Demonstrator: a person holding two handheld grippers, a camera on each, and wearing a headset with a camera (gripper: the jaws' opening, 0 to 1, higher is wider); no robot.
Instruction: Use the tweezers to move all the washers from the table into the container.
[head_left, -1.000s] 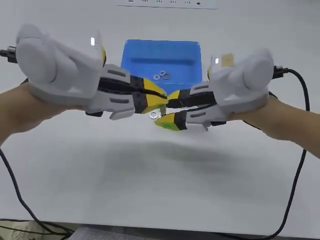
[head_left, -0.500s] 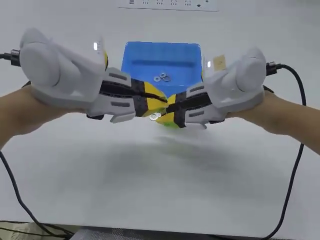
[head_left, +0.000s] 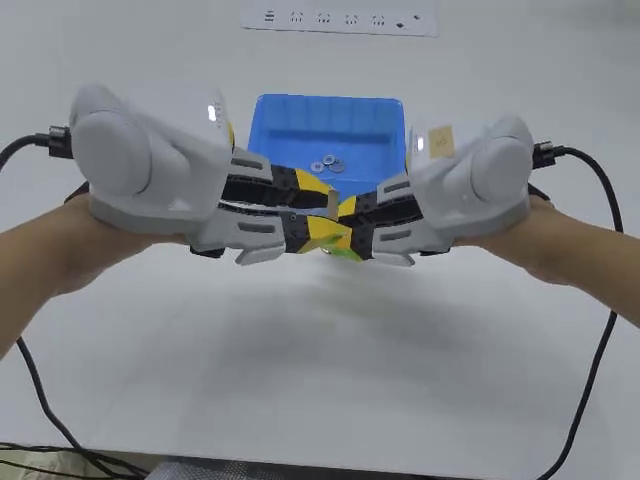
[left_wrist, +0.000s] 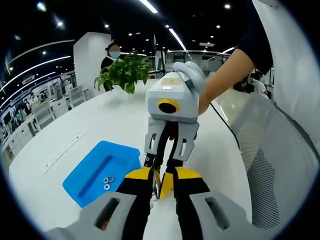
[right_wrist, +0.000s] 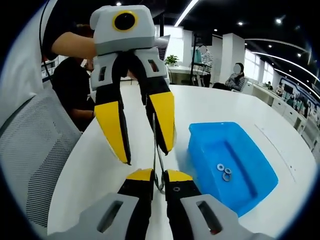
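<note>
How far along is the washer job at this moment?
Done: three washers lie in the blue container. In hand: the right gripper has its tongs shut on the tweezers, and the left gripper faces it, tongs apart. Left: unclear. The grippers hide the table beneath their tips, so I cannot tell whether a washer is in the tweezers or remains there.

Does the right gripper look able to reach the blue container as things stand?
Likely yes: the right gripper, shut on the tweezers, sits just before the blue container, nothing between.
</note>
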